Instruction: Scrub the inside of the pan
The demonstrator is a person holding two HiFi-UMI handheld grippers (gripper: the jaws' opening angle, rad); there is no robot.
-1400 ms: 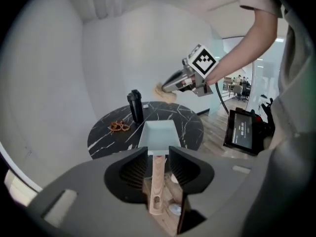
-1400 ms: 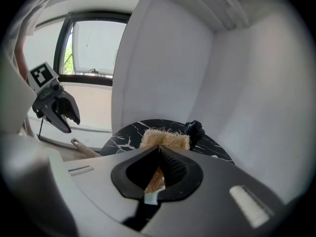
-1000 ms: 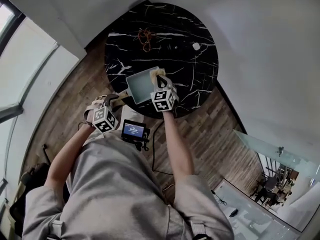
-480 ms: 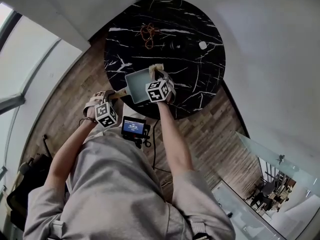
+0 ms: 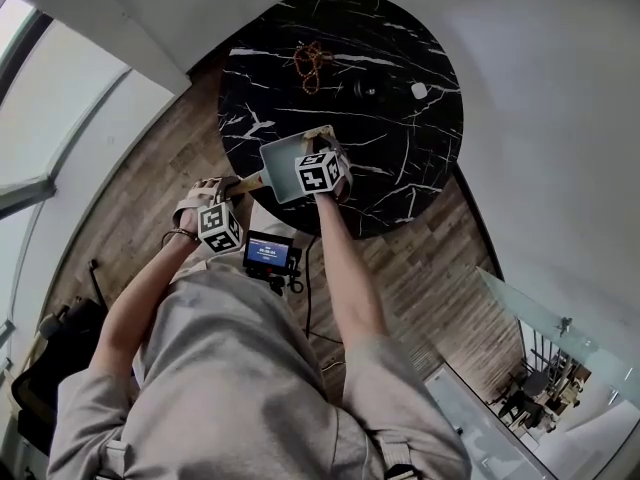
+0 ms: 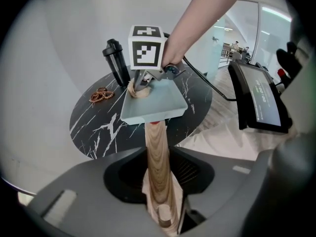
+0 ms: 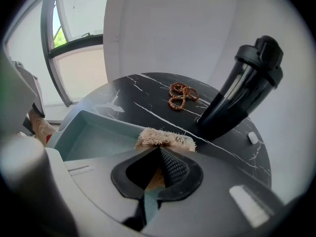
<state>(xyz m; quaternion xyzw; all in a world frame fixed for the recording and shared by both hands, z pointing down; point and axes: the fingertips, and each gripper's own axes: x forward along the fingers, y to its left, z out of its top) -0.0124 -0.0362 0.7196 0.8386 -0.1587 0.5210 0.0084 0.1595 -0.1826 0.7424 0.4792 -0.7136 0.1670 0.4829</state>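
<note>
Head view: the right gripper (image 5: pixel 324 143) has dropped into the pan (image 5: pixel 282 160) on the tabletop (image 5: pixel 400 138). Left gripper view: the left gripper (image 6: pixel 160 206), its fingers just closing, clamps the wooden handle (image 6: pixel 156 147). Right gripper view: the fingers pinch a scrub pad (image 7: pixel 165 138) at the pan's far corner.

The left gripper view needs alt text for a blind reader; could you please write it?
The left gripper, jaws just closing, clamps the wooden handle of a pale square pan on a black marble table. The right gripper holds a tan scrubber in its far corner.
</note>
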